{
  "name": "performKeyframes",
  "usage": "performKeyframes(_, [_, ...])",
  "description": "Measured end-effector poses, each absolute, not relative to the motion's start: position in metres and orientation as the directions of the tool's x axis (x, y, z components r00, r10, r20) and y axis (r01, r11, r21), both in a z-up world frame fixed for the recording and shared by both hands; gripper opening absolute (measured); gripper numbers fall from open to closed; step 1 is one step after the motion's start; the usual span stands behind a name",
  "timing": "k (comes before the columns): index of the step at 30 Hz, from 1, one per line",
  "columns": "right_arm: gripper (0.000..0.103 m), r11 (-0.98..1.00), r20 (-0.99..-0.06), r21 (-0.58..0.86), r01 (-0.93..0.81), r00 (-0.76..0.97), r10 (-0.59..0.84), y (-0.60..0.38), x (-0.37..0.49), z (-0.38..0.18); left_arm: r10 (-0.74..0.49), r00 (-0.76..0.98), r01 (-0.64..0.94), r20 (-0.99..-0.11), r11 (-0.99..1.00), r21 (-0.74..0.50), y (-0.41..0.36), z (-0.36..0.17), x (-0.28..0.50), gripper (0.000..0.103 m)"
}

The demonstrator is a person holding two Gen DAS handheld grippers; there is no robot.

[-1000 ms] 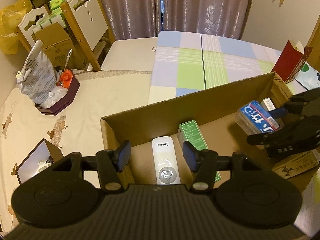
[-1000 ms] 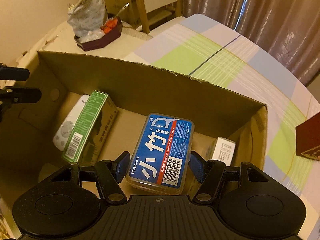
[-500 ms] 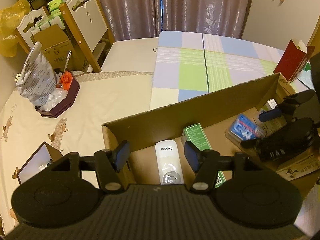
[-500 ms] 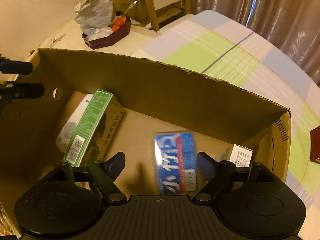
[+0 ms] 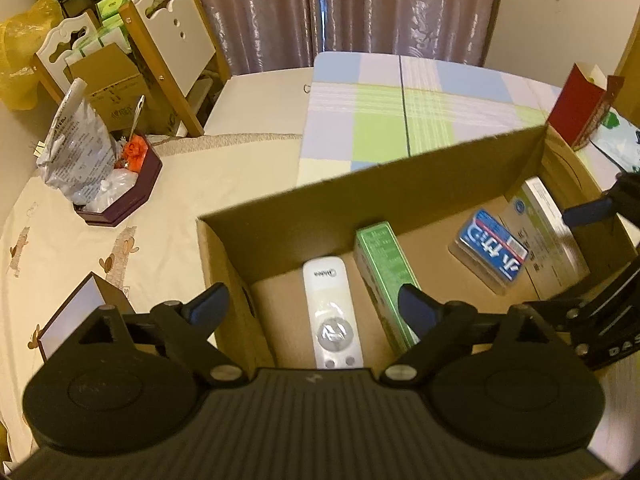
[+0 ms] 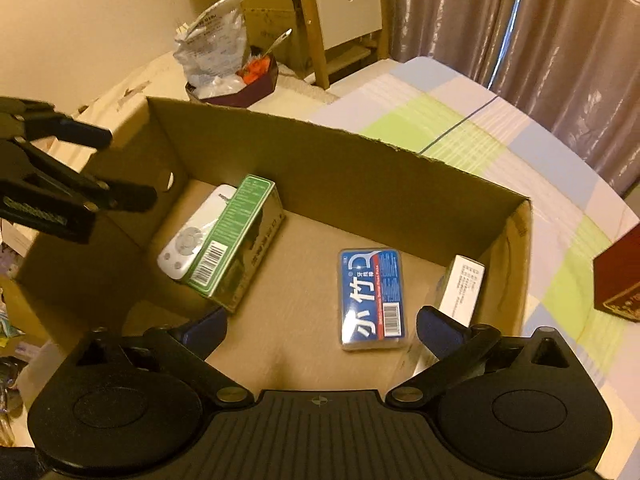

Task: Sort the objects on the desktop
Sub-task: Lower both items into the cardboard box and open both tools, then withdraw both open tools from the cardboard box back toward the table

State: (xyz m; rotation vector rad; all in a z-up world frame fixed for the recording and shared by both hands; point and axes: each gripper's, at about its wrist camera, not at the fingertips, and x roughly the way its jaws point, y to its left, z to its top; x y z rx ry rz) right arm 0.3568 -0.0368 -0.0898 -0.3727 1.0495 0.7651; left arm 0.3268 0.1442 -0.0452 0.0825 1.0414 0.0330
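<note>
Both tongs spread, empty: left gripper [image 5: 314, 302], right gripper [image 6: 320, 326] above box [image 6: 340, 152] | blue case [image 6: 371, 298] flat on floor, right of green carton [image 6: 232, 240], remote [image 5: 330, 312] | judged: released, sorted.

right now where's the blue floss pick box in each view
Left wrist: blue floss pick box lies right of centre on the cardboard box floor.
Right wrist: it lies just right of centre, ahead of the open right gripper.
Shared landmark: green carton beside the white remote.
</note>
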Motion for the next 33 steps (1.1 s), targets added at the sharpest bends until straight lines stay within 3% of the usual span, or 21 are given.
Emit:
performKeyframes(5, [0.103,0.703,-0.872,0.074,-0.707,0.297,0.39,-0.041,0.346,-0.078,0.068,0.514,0.012,-0.855,0.996,0.087,0.137,-0.04,0.317,0.093])
performKeyframes(33, [0.103,0.738,-0.84,0.099,-0.668,0.342,0.422,-0.079,0.307,-0.046,0.09,0.561,0.01,-0.823,0.993,0.116,0.111,-0.013,0.267,0.095])
